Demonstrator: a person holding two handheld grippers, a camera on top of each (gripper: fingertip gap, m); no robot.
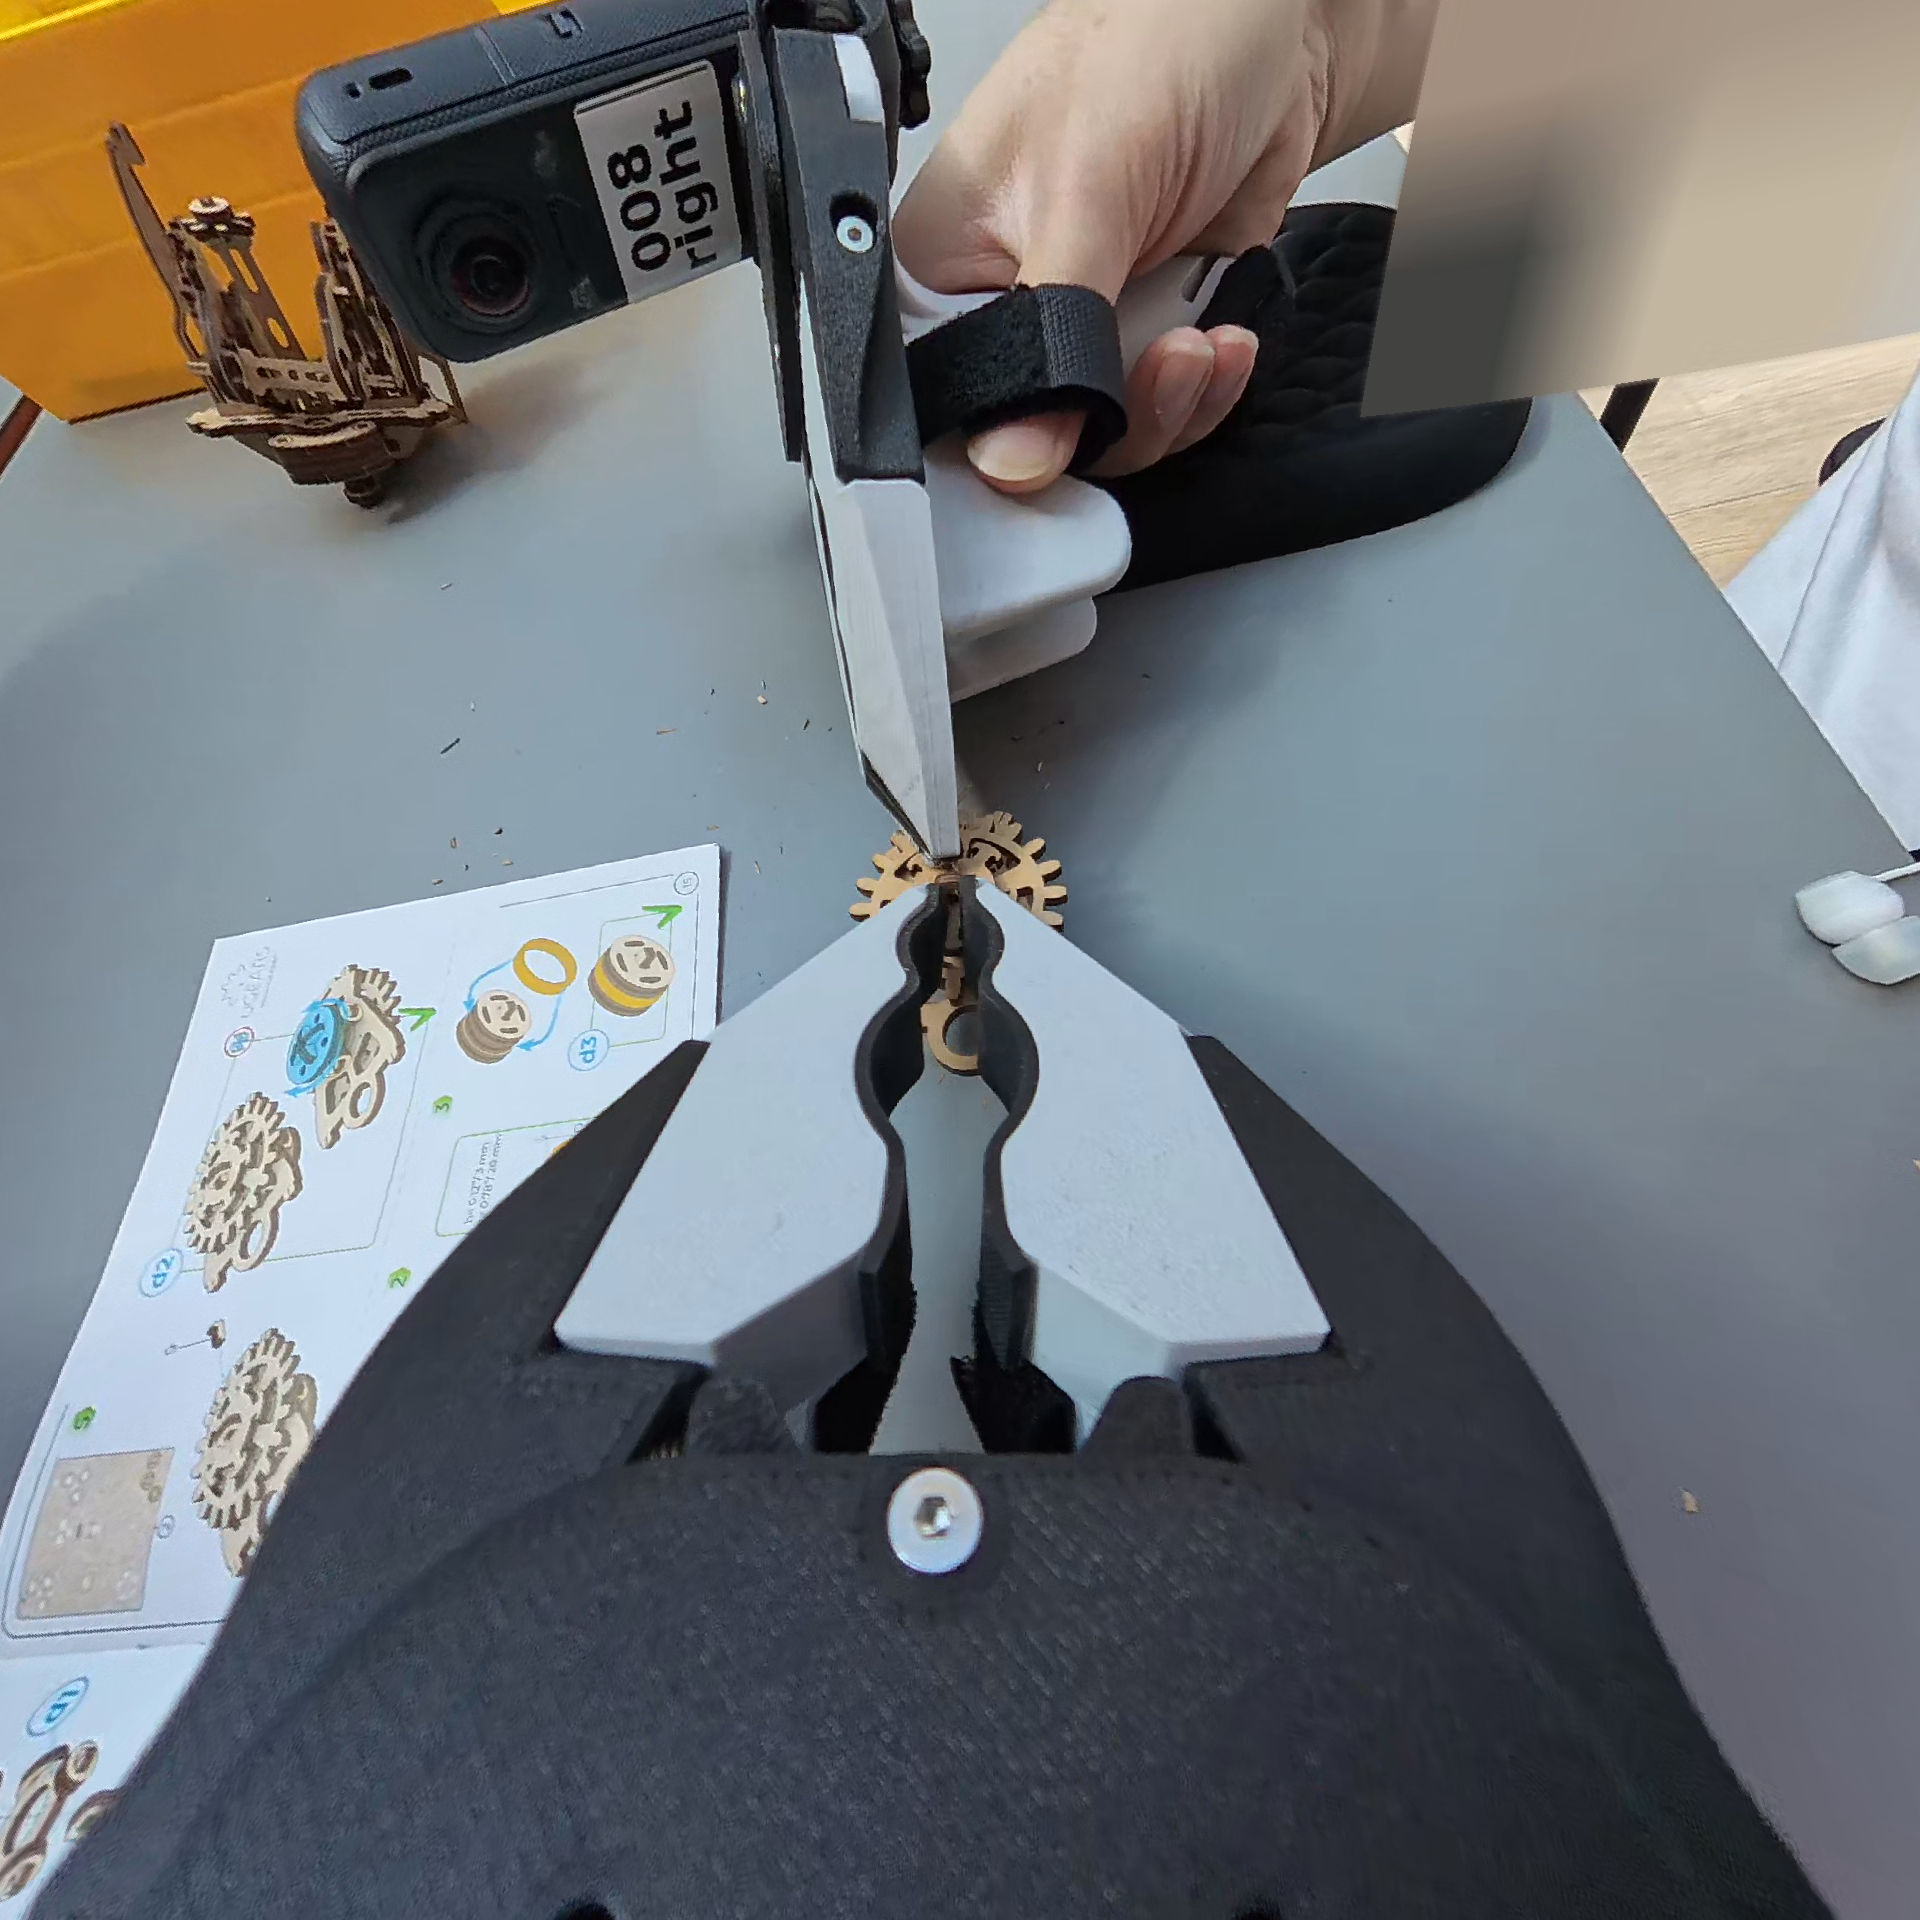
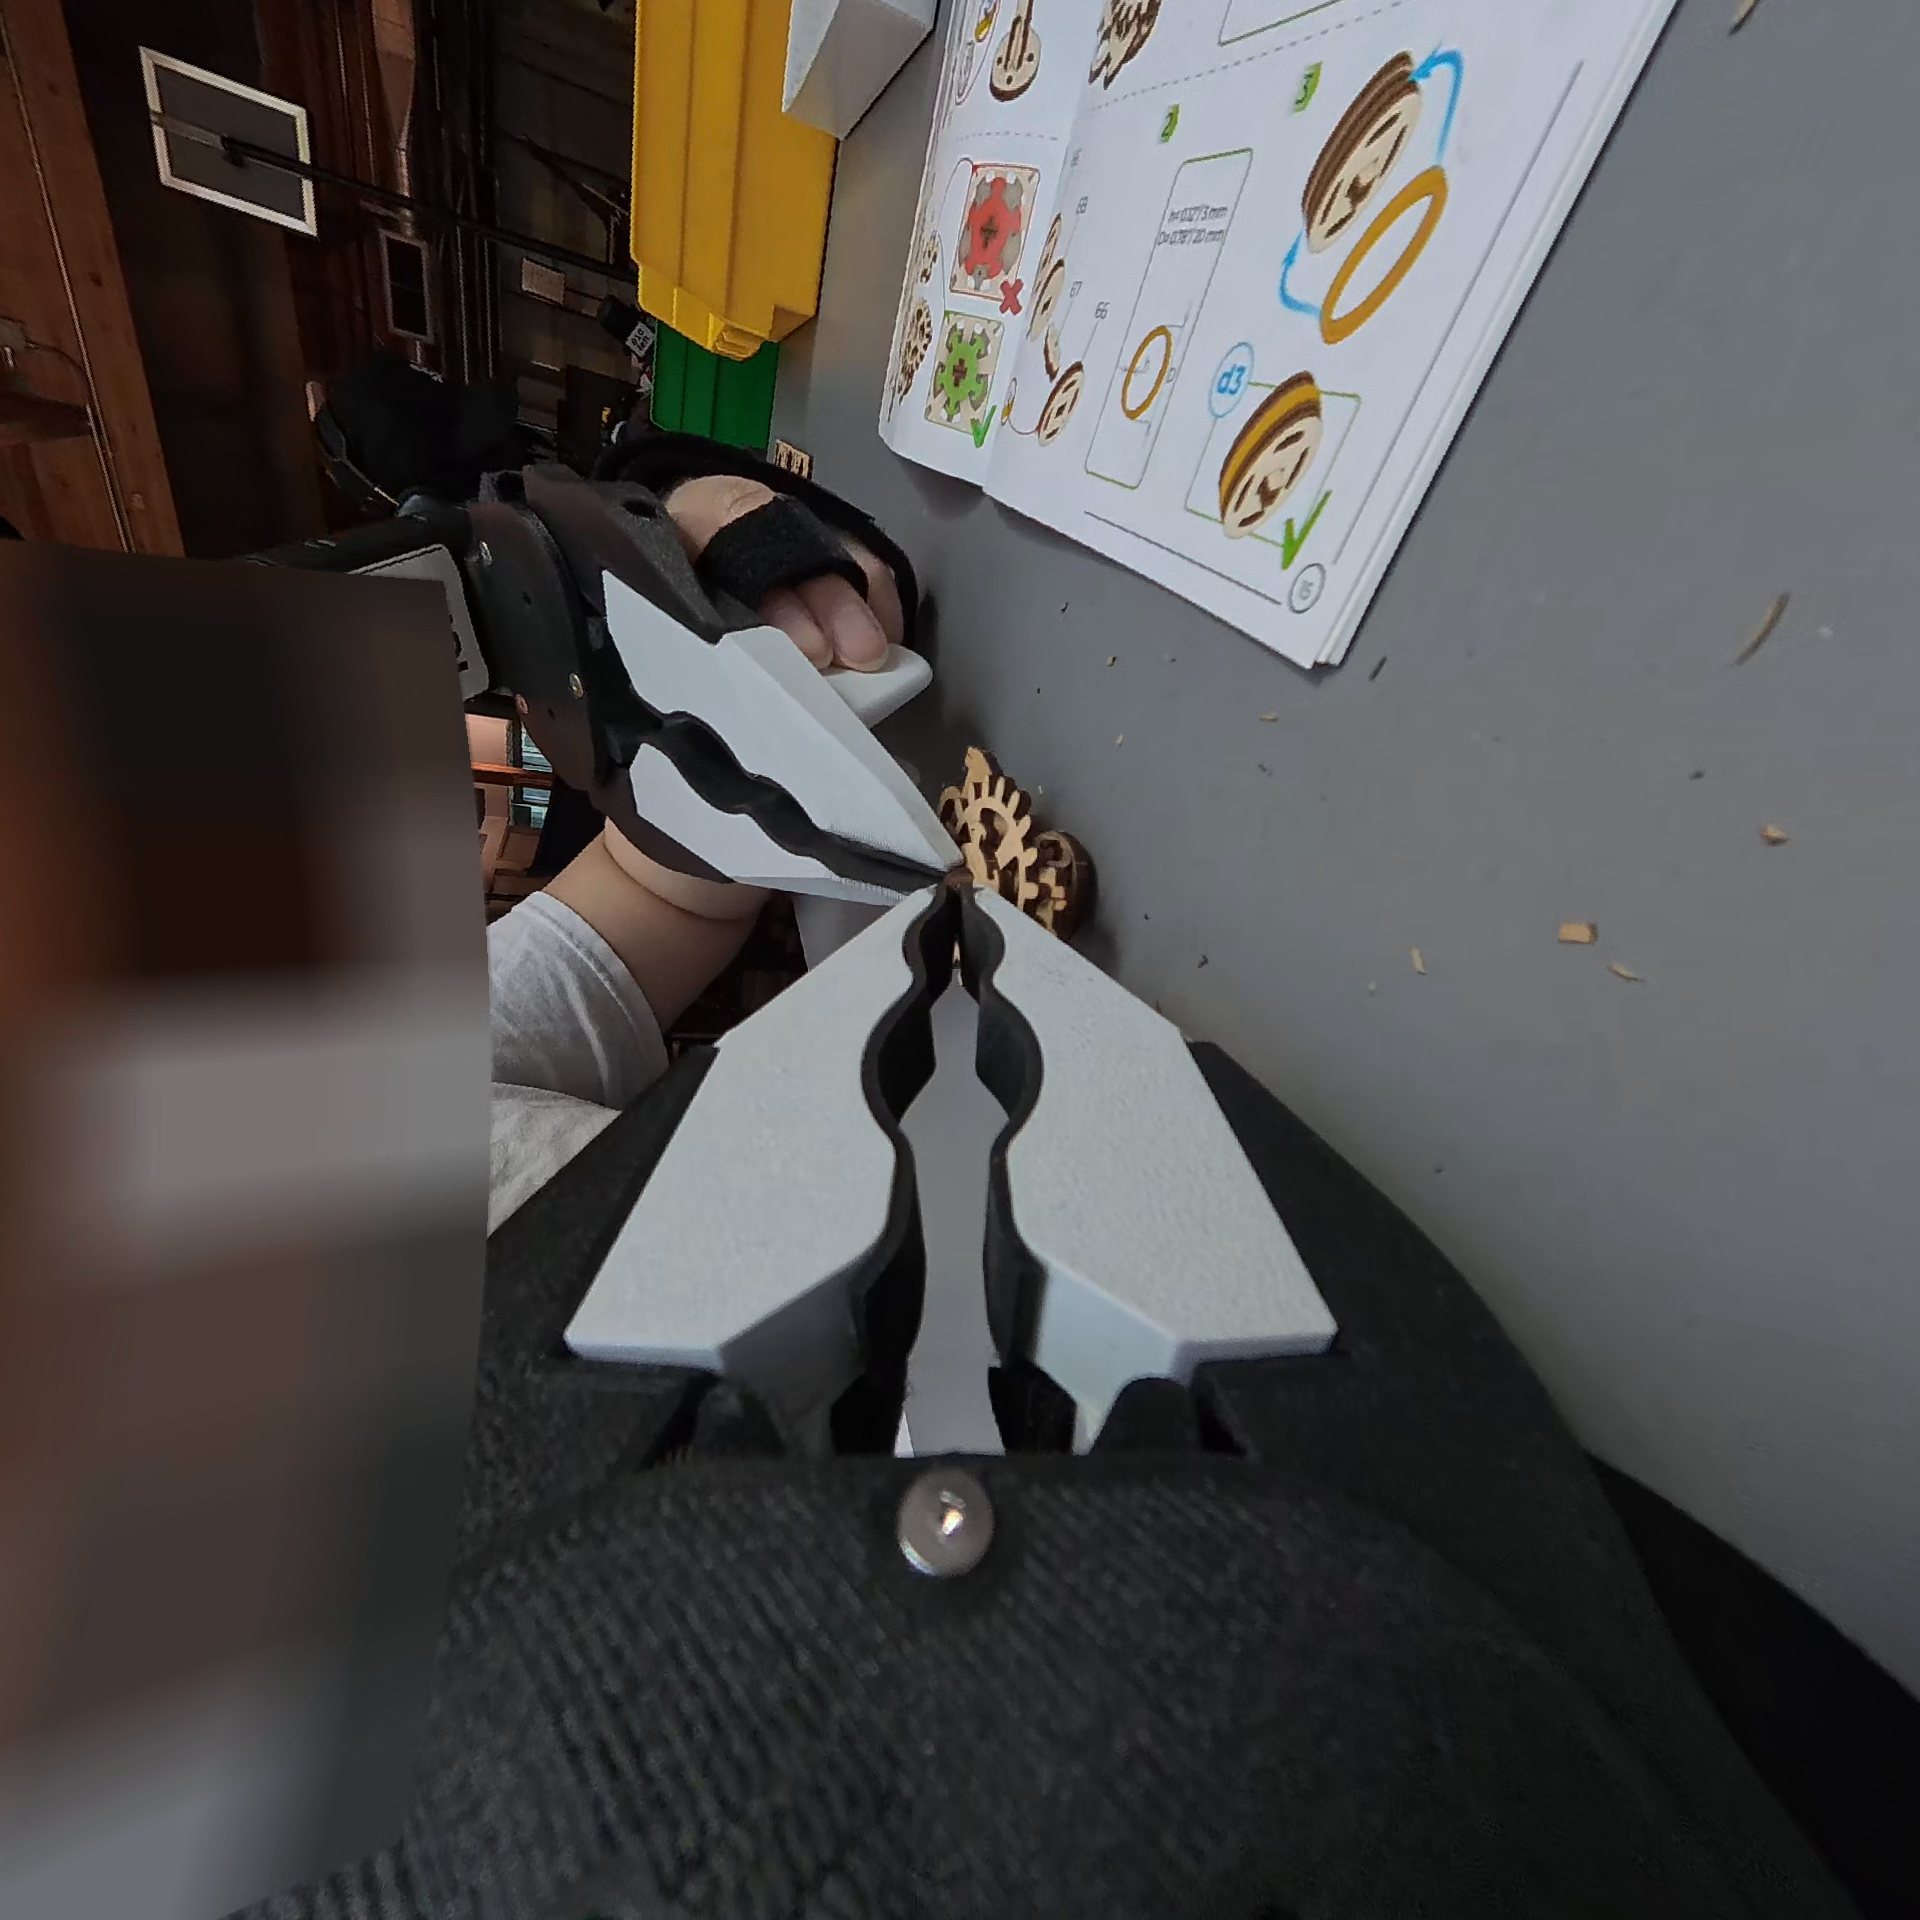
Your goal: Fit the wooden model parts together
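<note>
On a grey tabletop (image 1: 1351,935), a pale laser-cut wooden gear assembly (image 1: 961,940) lies near the middle, just beside the corner of a white illustrated instruction booklet (image 1: 416,1091). The left gripper (image 1: 954,896), grey-fingered with black pads, is clenched on a thin part of the gear assembly, while the right gripper (image 1: 940,854), held in a person's hand (image 1: 1122,239), comes down from the far side with its tips pinched on a tiny wooden piece at the same spot. A finished brown wooden model (image 1: 301,353) stands near the far left corner before a yellow box (image 1: 156,177), and wood splinters (image 1: 478,842) dot the tabletop.
</note>
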